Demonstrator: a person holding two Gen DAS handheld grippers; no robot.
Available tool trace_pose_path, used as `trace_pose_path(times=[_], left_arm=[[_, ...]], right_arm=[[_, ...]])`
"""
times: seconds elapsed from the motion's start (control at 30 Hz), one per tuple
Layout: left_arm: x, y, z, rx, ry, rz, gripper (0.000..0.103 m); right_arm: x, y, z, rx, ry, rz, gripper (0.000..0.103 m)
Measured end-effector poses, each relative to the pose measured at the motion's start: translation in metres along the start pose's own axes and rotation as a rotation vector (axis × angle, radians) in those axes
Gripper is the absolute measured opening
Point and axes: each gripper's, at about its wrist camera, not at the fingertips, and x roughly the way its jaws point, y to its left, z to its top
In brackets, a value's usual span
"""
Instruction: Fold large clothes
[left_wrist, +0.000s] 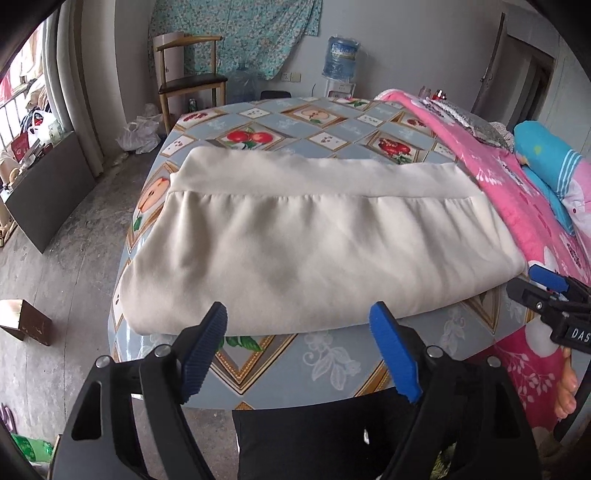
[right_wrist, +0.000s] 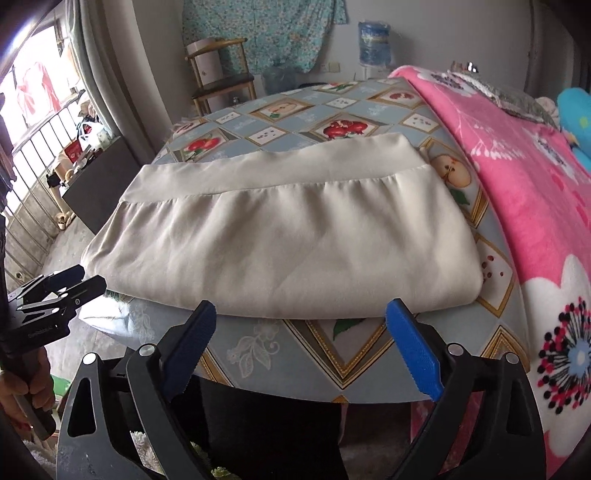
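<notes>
Wooden chair (left_wrist: 192, 74) against grey wall, concrete floor (left_wrist: 55, 266).

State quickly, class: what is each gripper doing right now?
Left gripper: open, holding nothing, near the beige garment.
Right gripper: open, holding nothing.

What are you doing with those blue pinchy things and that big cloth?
A person is folding a big beige garment on a table with a fruit-pattern cover. It lies folded into a neat flat rectangle. The left claw and right claw are both open and empty, held just off the near edge of the table, not touching the garment. A pink blanket lies beside it on the right.
</notes>
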Motion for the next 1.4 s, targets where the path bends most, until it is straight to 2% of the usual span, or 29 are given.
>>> trace_pose_path(times=[0.13,0.23,0.37,0.5,0.63,0.8,0.87,1.03,1.13,1.27,1.4], left_arm=[[-0.015,-0.012,0.005,-0.031,-0.077,-0.034,0.087],[-0.025,-0.020,0.007,-0.035,-0.127,-0.058,0.098],[-0.035,-0.031,0.006,-0.023,-0.178,-0.068,0.098],[-0.040,-0.039,0.001,-0.040,-0.179,-0.075,0.098],[-0.042,-0.049,-0.003,-0.025,-0.176,-0.028,0.098],[-0.039,-0.061,-0.008,0.010,-0.172,0.135,0.098],[-0.038,-0.060,-0.010,-0.002,-0.170,0.168,0.098],[-0.031,-0.052,-0.009,-0.047,-0.105,0.159,0.098],[-0.028,-0.048,-0.010,-0.069,-0.082,0.187,0.098],[-0.020,-0.047,-0.015,-0.059,-0.029,0.274,0.098],[-0.008,-0.047,-0.019,-0.072,0.047,0.288,0.098]], right_arm=[[-0.017,0.011,-0.003,0.008,-0.081,-0.022,0.096],[-0.026,0.017,-0.010,0.007,-0.141,-0.054,0.096],[-0.036,0.020,-0.021,0.013,-0.192,-0.143,0.096],[-0.047,0.015,-0.028,0.040,-0.224,-0.144,0.096],[-0.058,0.013,-0.032,0.044,-0.277,-0.188,0.096],[-0.069,0.010,-0.037,0.047,-0.329,-0.185,0.096],[-0.072,0.010,-0.041,0.057,-0.352,-0.176,0.096],[-0.063,0.015,-0.040,0.049,-0.279,-0.192,0.096],[-0.056,0.018,-0.041,0.045,-0.235,-0.208,0.096],[-0.042,0.014,-0.042,0.093,-0.138,-0.190,0.096],[-0.031,0.013,-0.046,0.106,-0.065,-0.183,0.096]])
